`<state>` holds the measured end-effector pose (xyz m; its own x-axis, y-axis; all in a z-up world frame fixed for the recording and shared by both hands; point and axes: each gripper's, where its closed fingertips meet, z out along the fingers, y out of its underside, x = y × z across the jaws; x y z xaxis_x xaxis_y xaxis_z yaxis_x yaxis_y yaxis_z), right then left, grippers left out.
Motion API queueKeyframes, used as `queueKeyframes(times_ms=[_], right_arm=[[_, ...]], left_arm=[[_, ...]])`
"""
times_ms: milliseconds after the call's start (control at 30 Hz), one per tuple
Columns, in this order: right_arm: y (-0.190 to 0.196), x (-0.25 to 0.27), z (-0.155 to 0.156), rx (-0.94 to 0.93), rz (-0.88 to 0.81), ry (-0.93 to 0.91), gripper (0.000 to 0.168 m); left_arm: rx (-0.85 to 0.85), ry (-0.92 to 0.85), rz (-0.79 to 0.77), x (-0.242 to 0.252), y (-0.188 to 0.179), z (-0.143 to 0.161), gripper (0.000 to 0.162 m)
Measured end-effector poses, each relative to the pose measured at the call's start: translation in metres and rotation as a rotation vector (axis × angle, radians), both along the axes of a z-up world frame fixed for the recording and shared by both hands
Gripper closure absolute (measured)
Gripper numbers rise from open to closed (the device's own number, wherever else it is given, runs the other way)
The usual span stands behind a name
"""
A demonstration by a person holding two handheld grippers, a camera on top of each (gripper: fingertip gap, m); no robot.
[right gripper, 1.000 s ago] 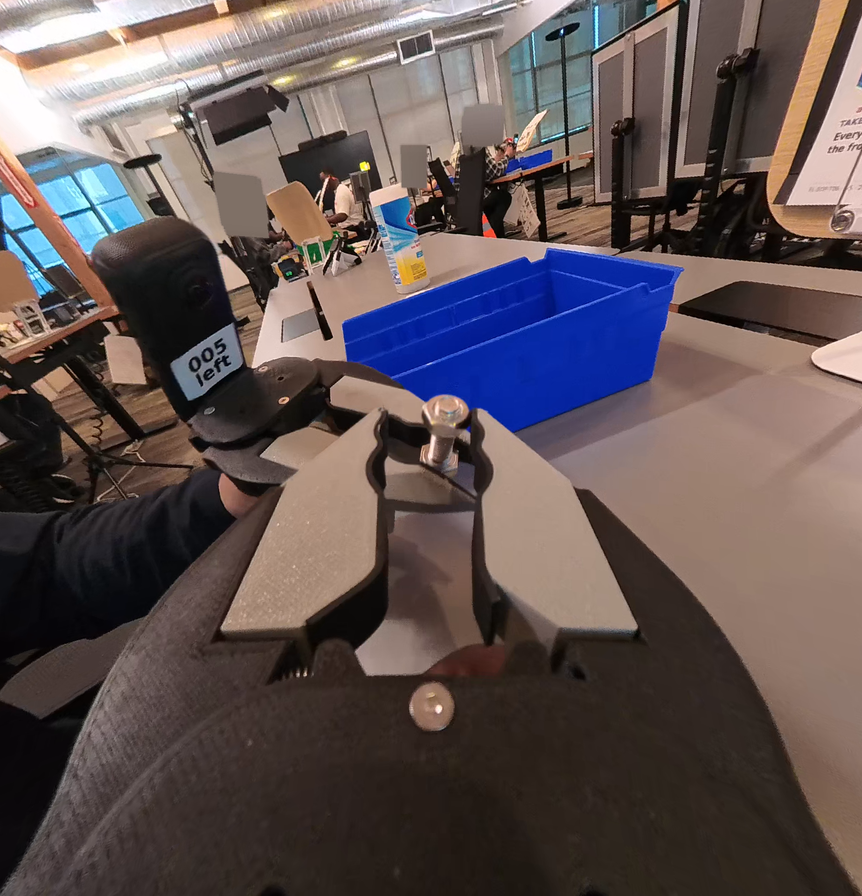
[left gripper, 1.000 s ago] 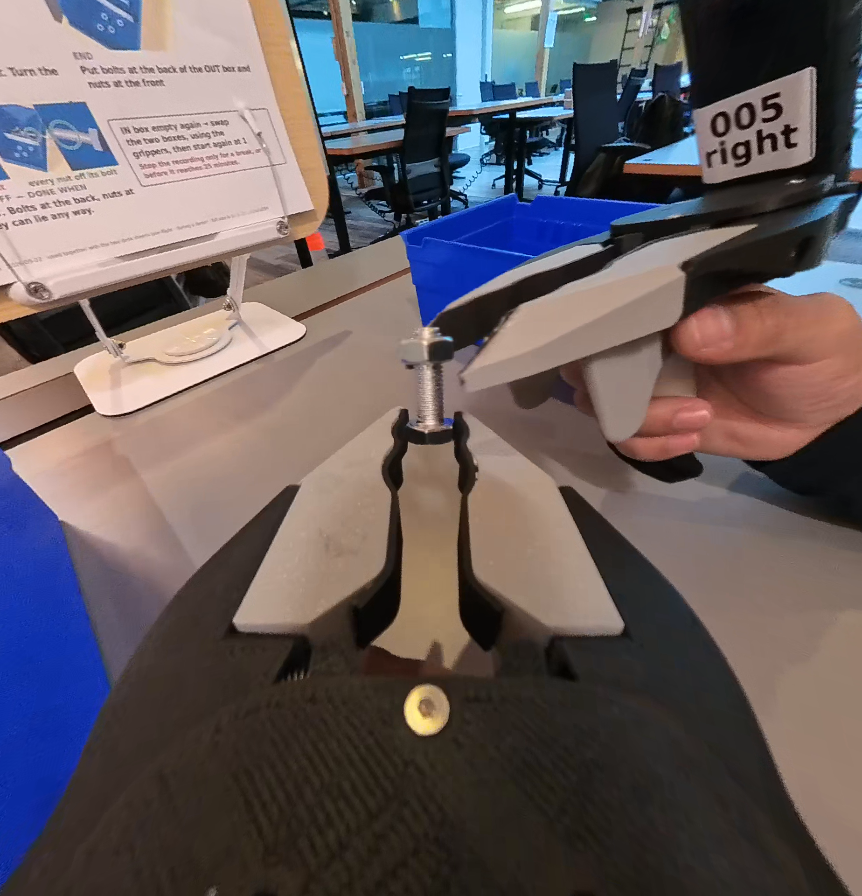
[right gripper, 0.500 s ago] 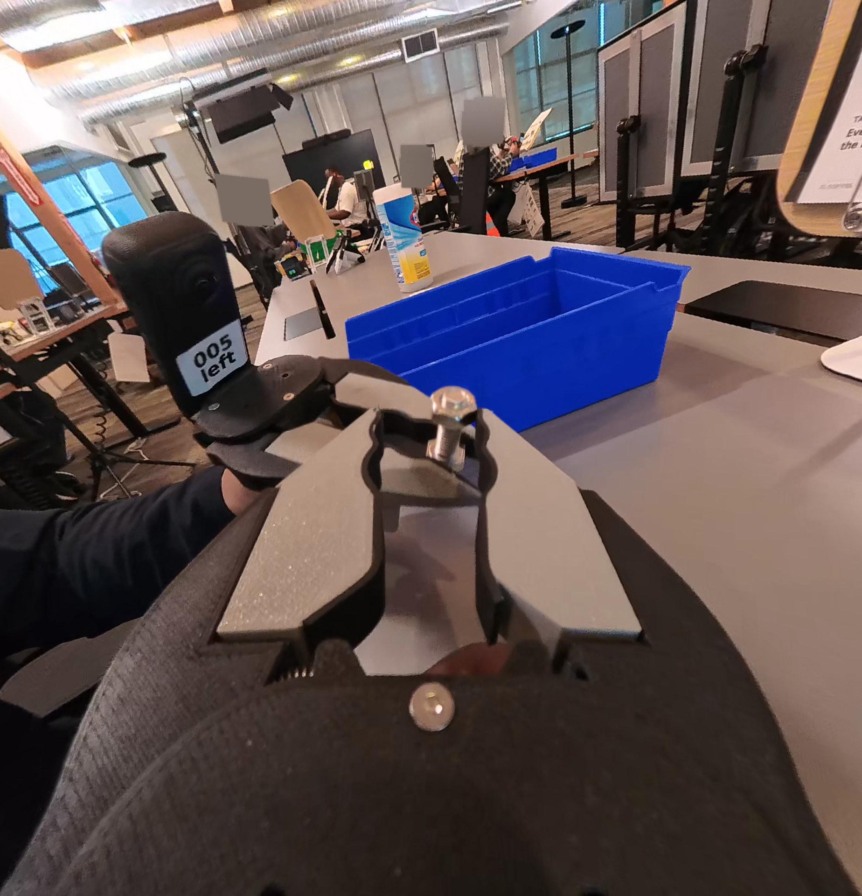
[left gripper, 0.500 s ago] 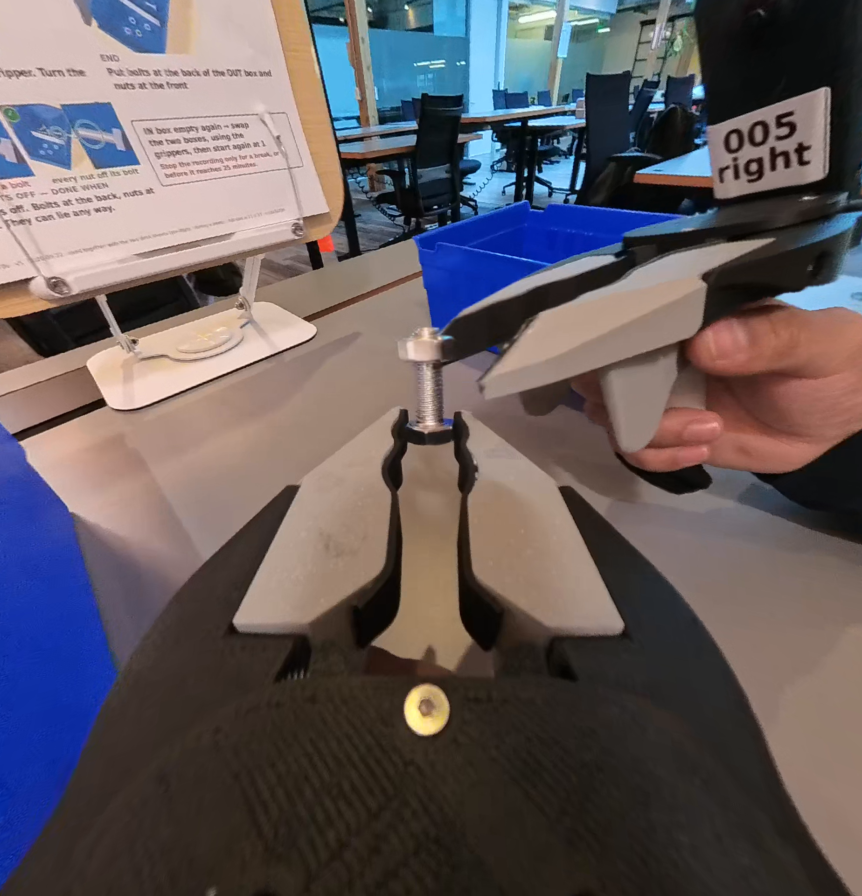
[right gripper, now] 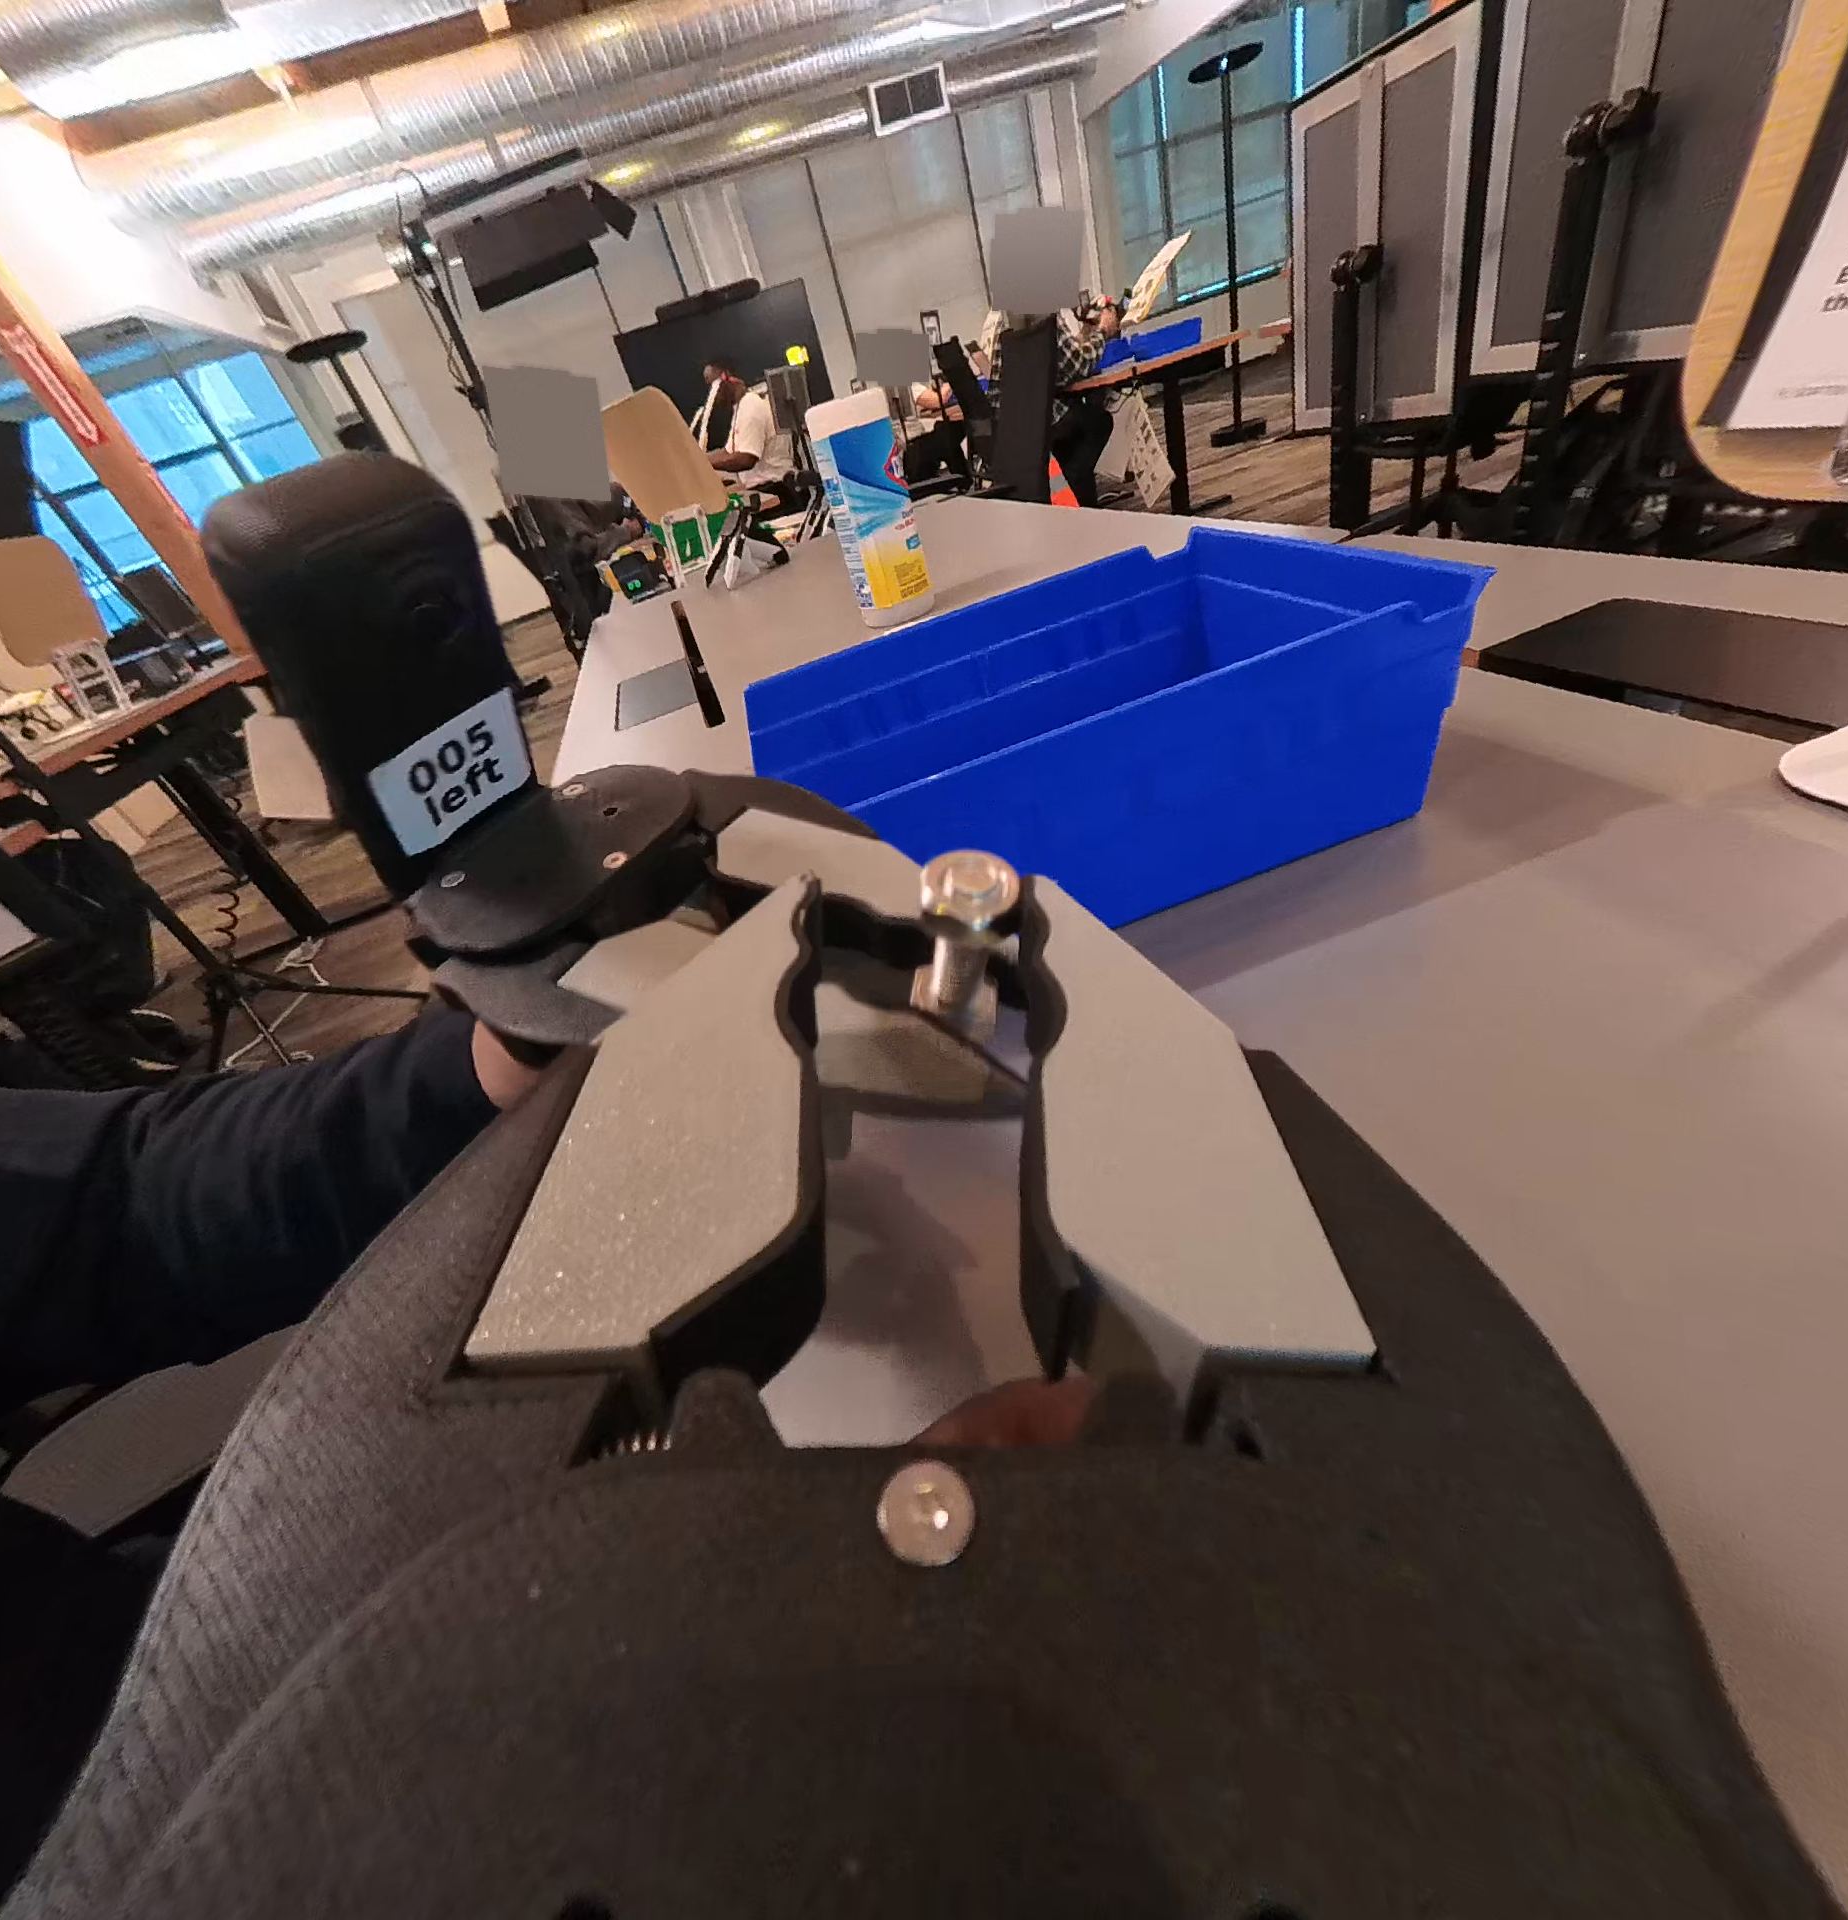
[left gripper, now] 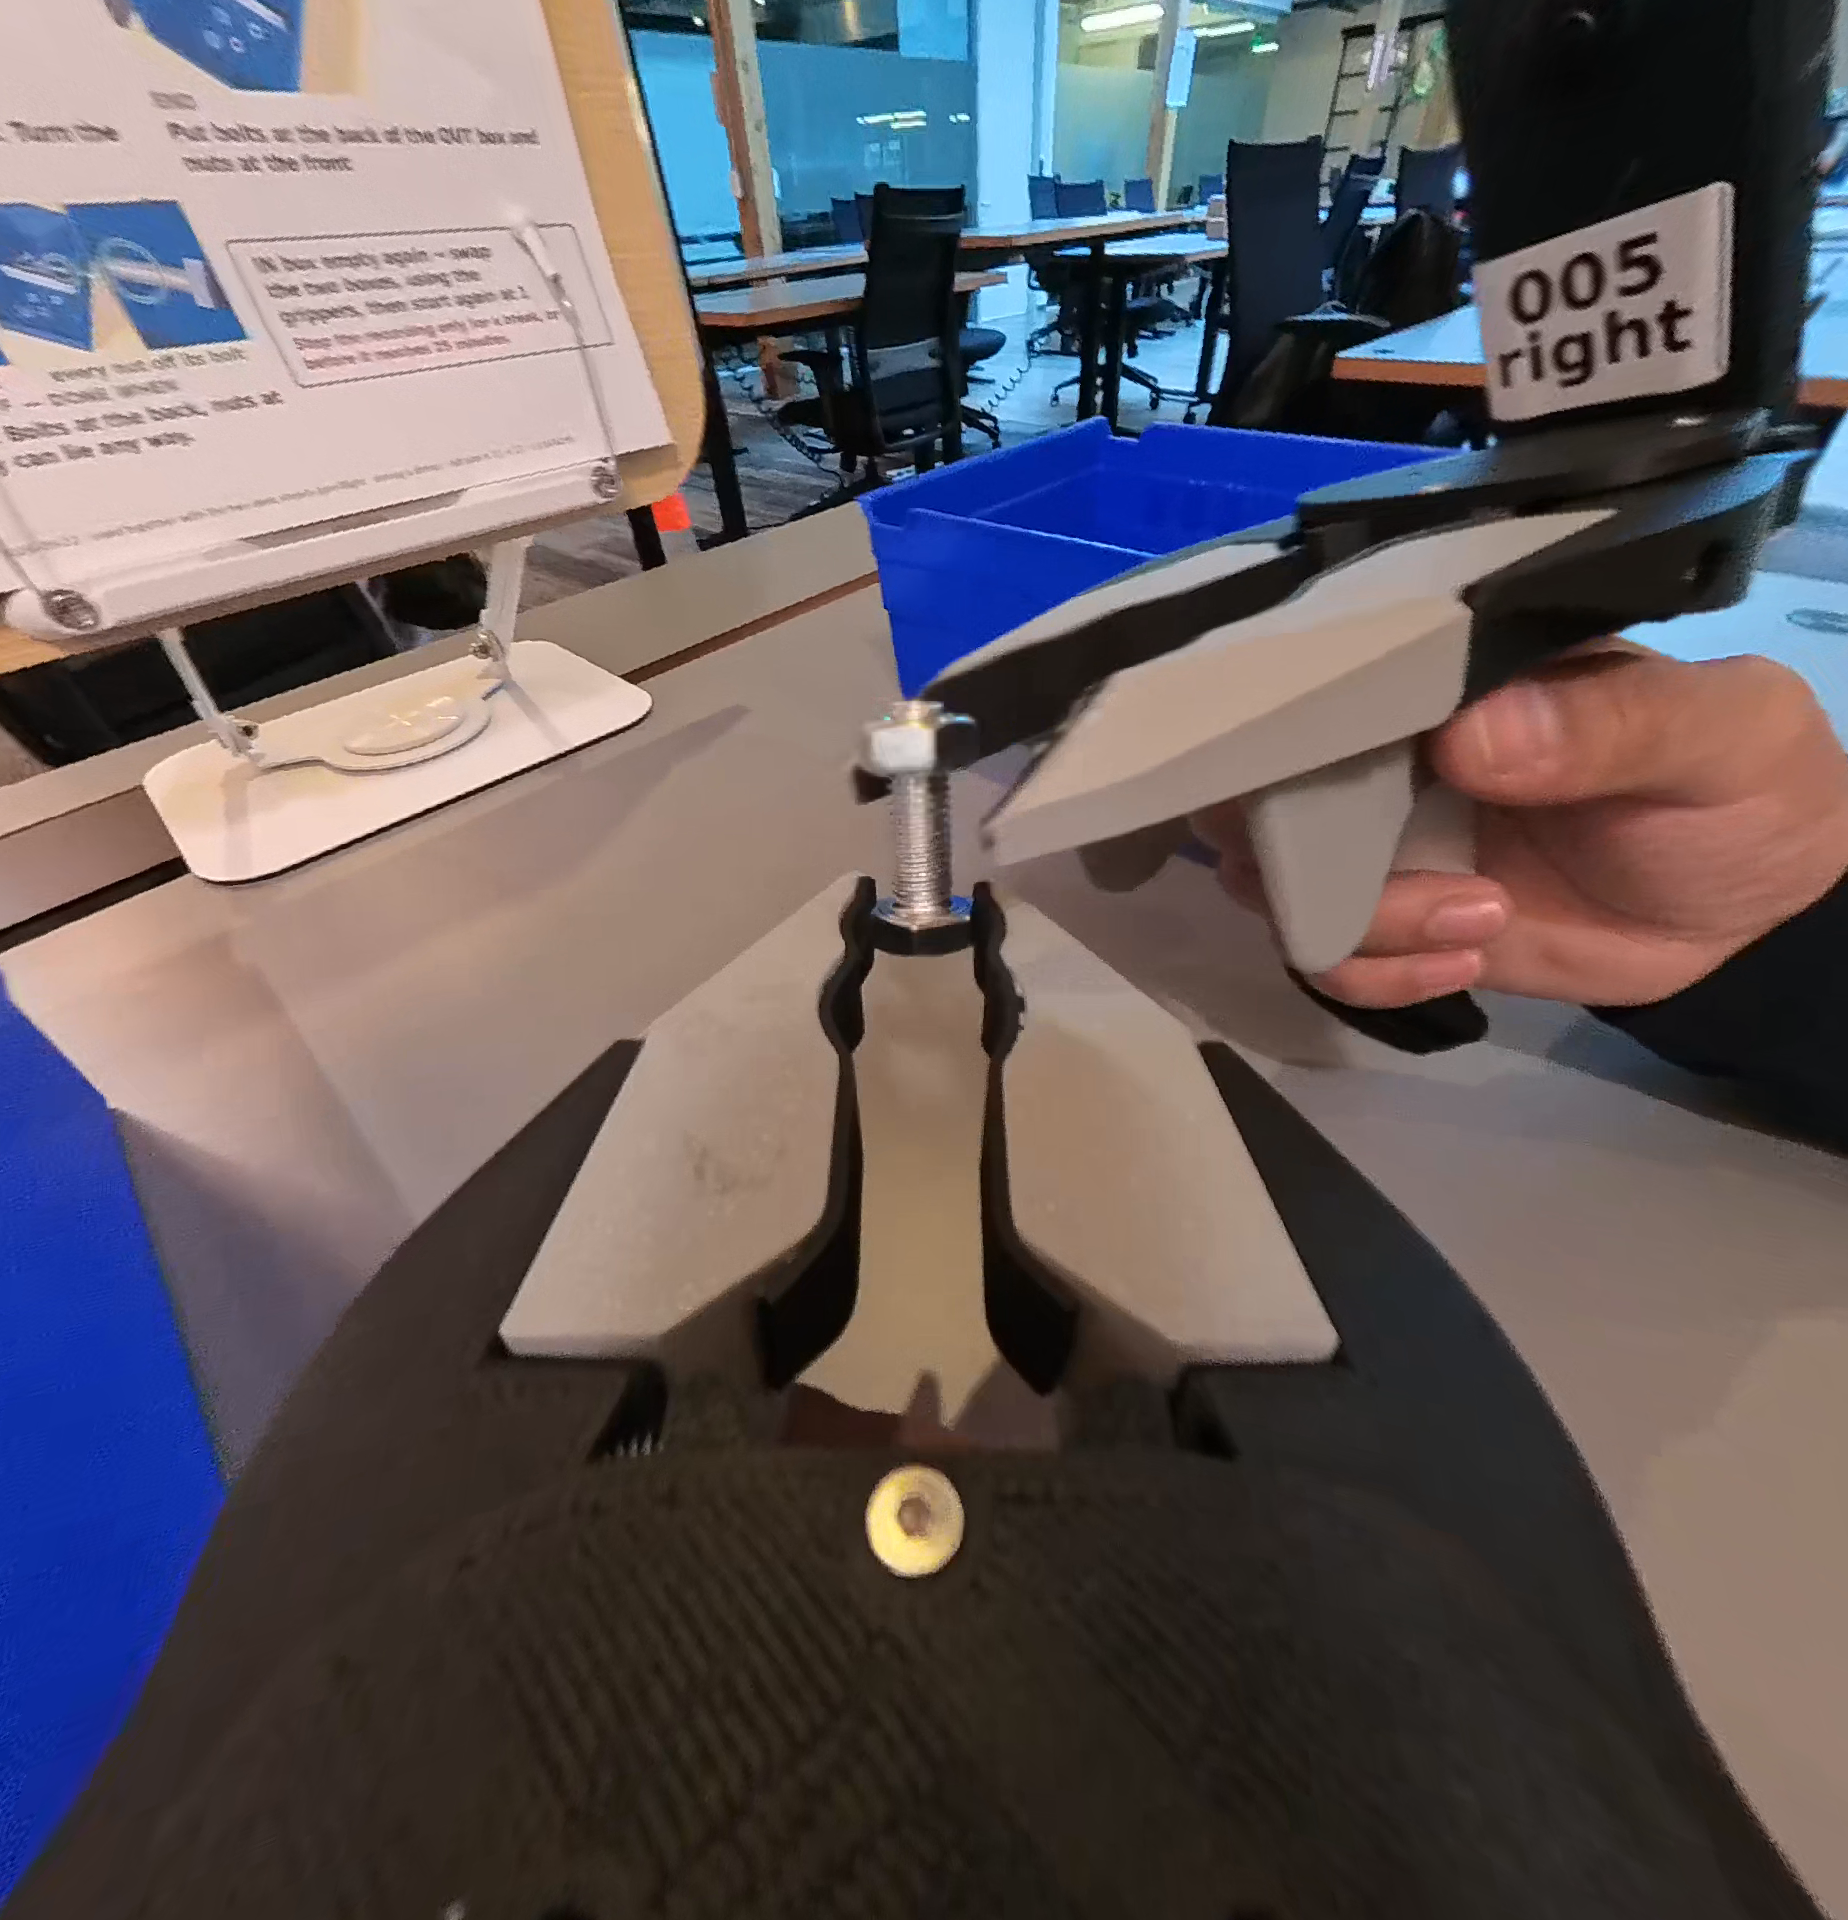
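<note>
My left gripper (left gripper: 920, 920) is shut on the hex head of a steel bolt (left gripper: 921, 842) and holds it upright above the grey table (left gripper: 1522, 1299). A nut (left gripper: 904, 743) sits at the top of the thread. My right gripper (right gripper: 920, 904) reaches in from the right at nut height, held by a hand (left gripper: 1585, 831). In the right wrist view its jaws stand apart around the nut (right gripper: 967, 894). The nut rests against the right finger (right gripper: 1128, 1091), and a gap shows on its left side. The left gripper's labelled camera housing (right gripper: 380, 665) shows behind.
A blue bin (right gripper: 1107, 769) stands on the table just beyond the grippers, also in the left wrist view (left gripper: 1013, 540). A second blue bin (left gripper: 47, 1299) is at my left. An instruction sheet on a white stand (left gripper: 400, 748) is at the back left. A wipes canister (right gripper: 868, 520) stands farther off. Both grippers' tips are close together, under 4 cm apart.
In the right wrist view the nut has slid from the middle of the jaw gap to the right finger. The left gripper keeps its hold on the bolt.
</note>
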<state>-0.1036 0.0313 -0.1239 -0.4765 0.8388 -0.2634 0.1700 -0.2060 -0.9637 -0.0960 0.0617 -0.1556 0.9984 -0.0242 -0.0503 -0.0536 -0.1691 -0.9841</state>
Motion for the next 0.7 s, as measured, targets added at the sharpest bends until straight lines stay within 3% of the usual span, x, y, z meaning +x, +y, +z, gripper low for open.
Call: queueKeyframes(times_ms=[167, 400, 700], right_arm=[[-0.001, -0.001, -0.004, 0.024, -0.003, -0.011, 0.134], [0.006, 0.004, 0.003, -0.007, -0.004, 0.005, 0.135], [-0.003, -0.002, -0.002, 0.025, -0.003, -0.007, 0.133]], left_arm=[[-0.017, 0.067, -0.02, 0.011, 0.004, -0.004, 0.145], [0.015, -0.013, 0.061, -0.016, -0.004, 0.004, 0.145], [-0.002, 0.039, -0.028, 0.012, 0.004, -0.001, 0.145]])
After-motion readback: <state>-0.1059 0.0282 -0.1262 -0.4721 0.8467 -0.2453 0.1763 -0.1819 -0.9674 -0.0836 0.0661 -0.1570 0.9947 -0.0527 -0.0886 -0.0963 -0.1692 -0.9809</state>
